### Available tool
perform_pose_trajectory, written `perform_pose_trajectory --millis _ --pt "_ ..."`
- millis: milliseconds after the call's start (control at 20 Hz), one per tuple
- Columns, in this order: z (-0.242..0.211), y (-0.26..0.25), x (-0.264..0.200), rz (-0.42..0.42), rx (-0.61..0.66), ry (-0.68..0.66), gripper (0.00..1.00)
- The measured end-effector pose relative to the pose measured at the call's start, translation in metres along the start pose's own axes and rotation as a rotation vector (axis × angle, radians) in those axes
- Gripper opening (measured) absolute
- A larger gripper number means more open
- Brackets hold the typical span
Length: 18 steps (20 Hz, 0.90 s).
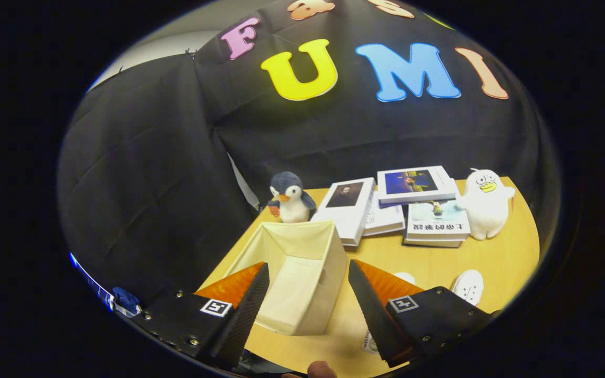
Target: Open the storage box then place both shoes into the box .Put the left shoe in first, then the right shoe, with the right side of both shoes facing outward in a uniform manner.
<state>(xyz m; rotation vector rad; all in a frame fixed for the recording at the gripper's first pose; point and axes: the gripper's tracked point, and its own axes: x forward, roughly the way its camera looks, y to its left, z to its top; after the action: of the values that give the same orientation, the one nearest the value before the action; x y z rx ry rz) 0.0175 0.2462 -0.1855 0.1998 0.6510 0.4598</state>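
The cream fabric storage box [302,273] stands open-topped on the wooden table [439,262], just ahead of and between my fingers; its inside looks bare. My gripper [308,273] hovers above it, open, with nothing between the fingers. A white shoe [468,286] lies on the table to the right of the right finger. Another white shoe [405,276] peeks out just behind that finger, mostly hidden by it.
Behind the box stand a penguin plush [289,198], a pile of books [386,205] and a white duck-like plush [485,202]. The black cloth wall rises close behind them. A fingertip [321,370] of a hand shows below, between the gripper's fingers.
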Motion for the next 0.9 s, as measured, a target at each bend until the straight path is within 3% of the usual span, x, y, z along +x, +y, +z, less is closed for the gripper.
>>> perform_pose_trajectory --millis 650,900 --pt "-0.103 -0.120 0.001 -0.209 0.076 0.191 0.93" --pt "-0.150 -0.146 0.013 -0.251 0.006 0.315 0.91"
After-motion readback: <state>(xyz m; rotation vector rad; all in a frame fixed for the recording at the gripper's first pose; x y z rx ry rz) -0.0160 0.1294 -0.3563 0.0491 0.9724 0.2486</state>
